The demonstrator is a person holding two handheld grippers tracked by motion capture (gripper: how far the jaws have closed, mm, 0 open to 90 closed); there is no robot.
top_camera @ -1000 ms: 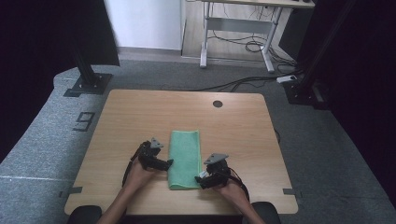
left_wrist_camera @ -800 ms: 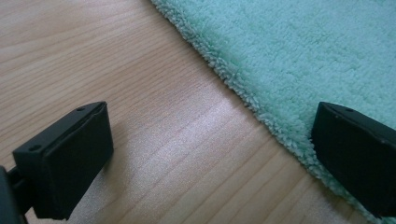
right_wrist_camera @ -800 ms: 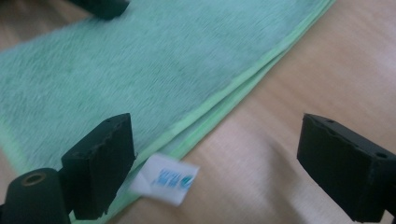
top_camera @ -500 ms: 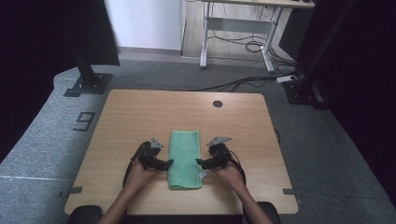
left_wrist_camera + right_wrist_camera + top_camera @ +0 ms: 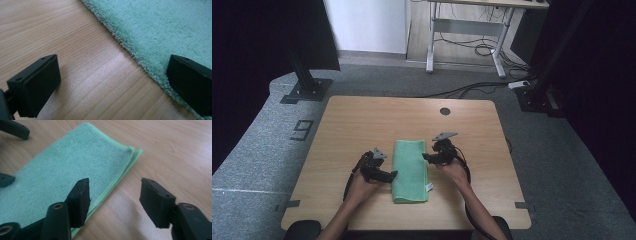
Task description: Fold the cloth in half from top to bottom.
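A folded green towel (image 5: pixel 410 170) lies flat on the wooden counter (image 5: pixel 362 125). The left claw (image 5: pixel 391 175) is spread, straddling the towel's left edge. The right claw (image 5: pixel 426 157), its jaws just closing yet still apart, straddles the right edge without pinching it.

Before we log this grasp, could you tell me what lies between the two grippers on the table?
The folded green towel lies between the left gripper and the right gripper, plain in the high view; each gripper's open jaws straddle one long edge.

The right claw (image 5: pixel 428 157) has slid up along the right edge of the green towel (image 5: pixel 410 170), away from the person, its jaws closing partway astride that edge.
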